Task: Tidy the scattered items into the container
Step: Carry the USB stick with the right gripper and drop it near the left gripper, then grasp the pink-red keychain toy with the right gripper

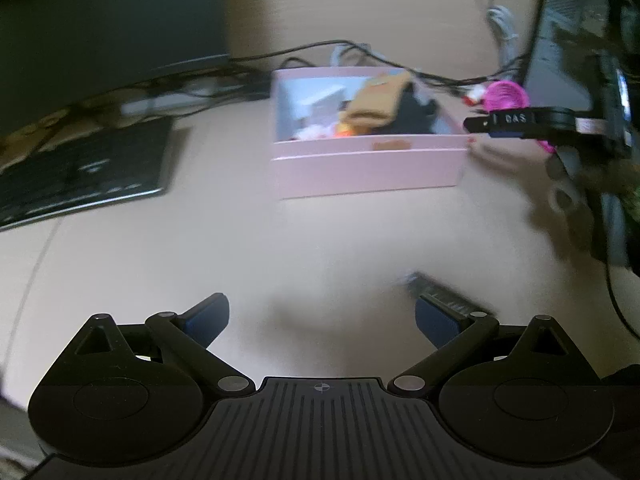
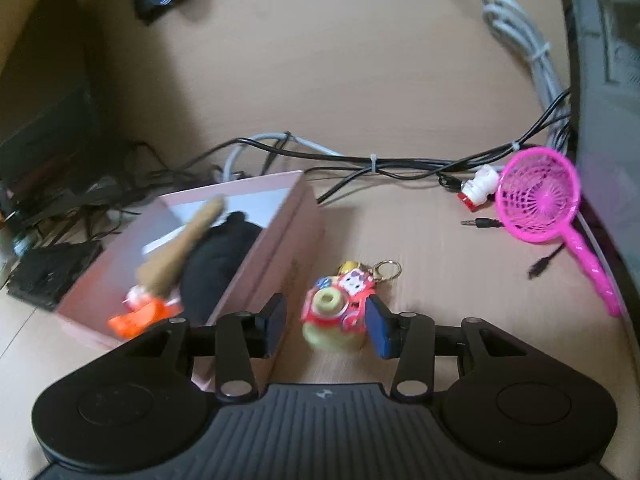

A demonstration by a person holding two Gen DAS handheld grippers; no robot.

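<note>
The pink box (image 2: 280,240) holds a brown plush (image 2: 180,248), a black soft item (image 2: 216,264) and an orange toy (image 2: 140,316). Just right of the box wall, outside it, is a yellow and red keychain toy (image 2: 336,312). It sits between the fingers of my right gripper (image 2: 327,324); the left pad stands off it, so the gripper is open. A pink net scoop (image 2: 536,200) and a small white and red figure (image 2: 478,188) lie at the right. My left gripper (image 1: 322,318) is open and holds nothing, well in front of the pink box (image 1: 368,172). My right gripper (image 1: 478,125) shows at the box's right corner.
Black and grey cables (image 2: 372,160) run behind the box, and a loose audio plug (image 2: 480,223) lies near the scoop. A black keyboard-like slab (image 1: 80,168) lies at the left. A small dark flat item (image 1: 440,292) lies by my left gripper's right finger. A dark chair or case (image 2: 608,120) borders the right.
</note>
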